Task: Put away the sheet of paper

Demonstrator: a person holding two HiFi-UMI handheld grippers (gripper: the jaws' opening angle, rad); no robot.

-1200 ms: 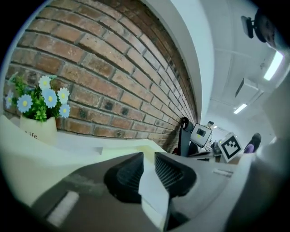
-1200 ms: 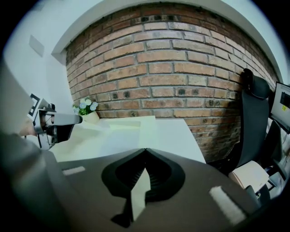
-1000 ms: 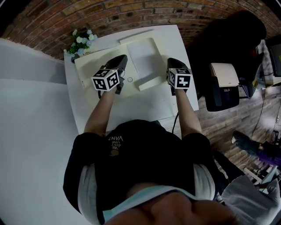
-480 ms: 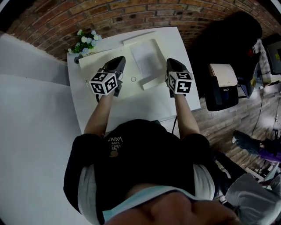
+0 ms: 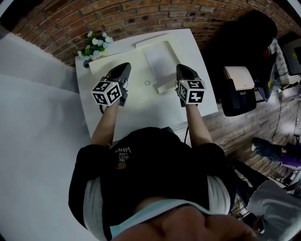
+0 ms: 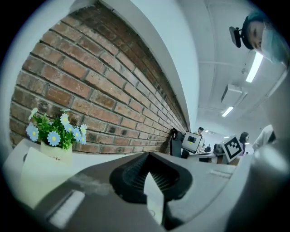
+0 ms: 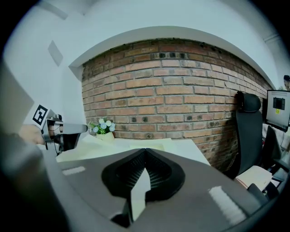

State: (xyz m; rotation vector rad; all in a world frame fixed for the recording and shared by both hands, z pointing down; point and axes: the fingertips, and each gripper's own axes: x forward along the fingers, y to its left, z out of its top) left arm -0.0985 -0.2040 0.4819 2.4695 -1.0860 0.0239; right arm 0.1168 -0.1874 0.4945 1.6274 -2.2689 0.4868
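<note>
Hovering over table (image 5: 141, 113): left gripper (image 5: 123, 67), right gripper (image 5: 181, 68) both closed, empty; sheet of paper (image 5: 160, 60) lying between them.

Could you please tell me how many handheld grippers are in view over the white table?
2. The left gripper is over the table's left side, near the flowers. The right gripper is over its right side. No other seems hidden.

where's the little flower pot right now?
The small pot of blue and white flowers stands at the far left corner of the white table in the head view, right against the red brick wall.
</note>
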